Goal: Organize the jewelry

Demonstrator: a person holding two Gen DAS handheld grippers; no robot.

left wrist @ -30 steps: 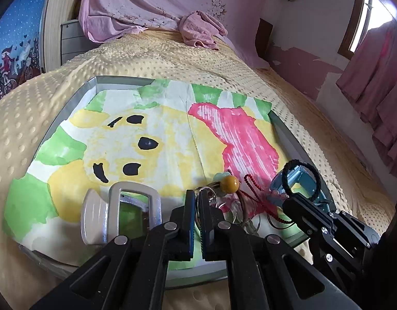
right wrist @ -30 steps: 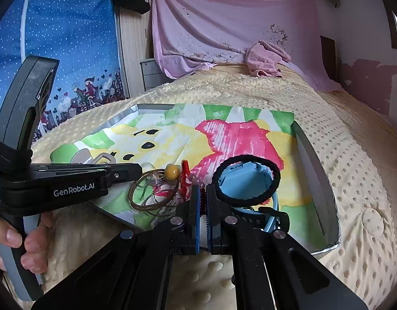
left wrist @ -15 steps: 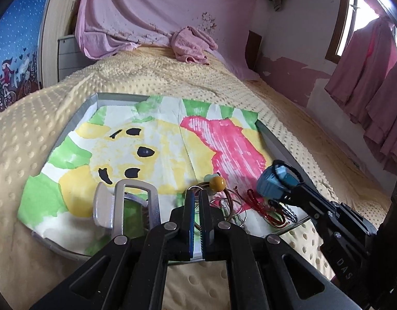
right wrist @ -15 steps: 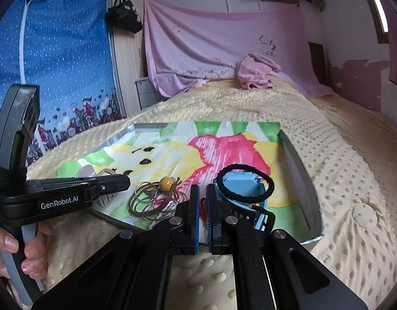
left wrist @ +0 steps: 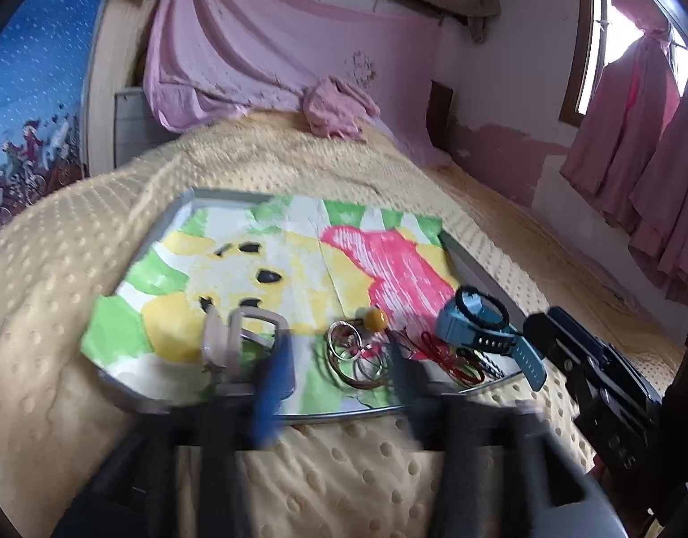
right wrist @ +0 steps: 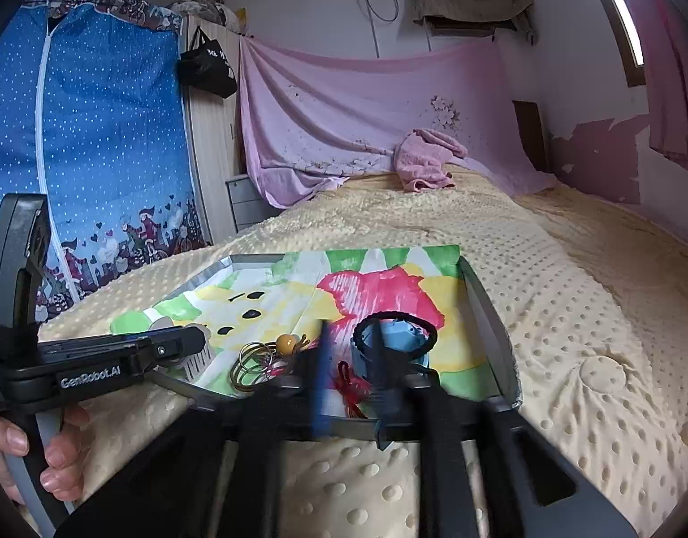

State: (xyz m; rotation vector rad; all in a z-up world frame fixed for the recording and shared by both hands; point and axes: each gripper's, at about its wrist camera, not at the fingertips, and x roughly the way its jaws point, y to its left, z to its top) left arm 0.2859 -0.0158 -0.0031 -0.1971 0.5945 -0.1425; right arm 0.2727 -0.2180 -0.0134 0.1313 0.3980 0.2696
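A grey tray (left wrist: 478, 271) lined with a painted yellow, pink and green sheet lies on the bed. At its near edge lie a silver hair clip (left wrist: 236, 340), thin rings (left wrist: 350, 352) with an orange bead (left wrist: 374, 319), red cord (left wrist: 438, 349) and a blue watch (left wrist: 482, 327) with a black hair tie around it. My left gripper (left wrist: 332, 358) is open, blurred, above the near edge by the clip and rings. My right gripper (right wrist: 348, 358) is open and empty, just before the watch (right wrist: 395, 343) and red cord (right wrist: 350, 383). The rings (right wrist: 254, 363) lie to its left.
The tray (right wrist: 487, 314) sits on a yellow dotted blanket (right wrist: 568, 296). A pink cloth (right wrist: 426, 166) lies at the bed's far end. A blue patterned wardrobe (right wrist: 106, 134) stands on the left; pink curtains (left wrist: 648, 143) hang on the right.
Both grippers have opened from shut and pulled back and up from the tray. The jewelry lies where it was.
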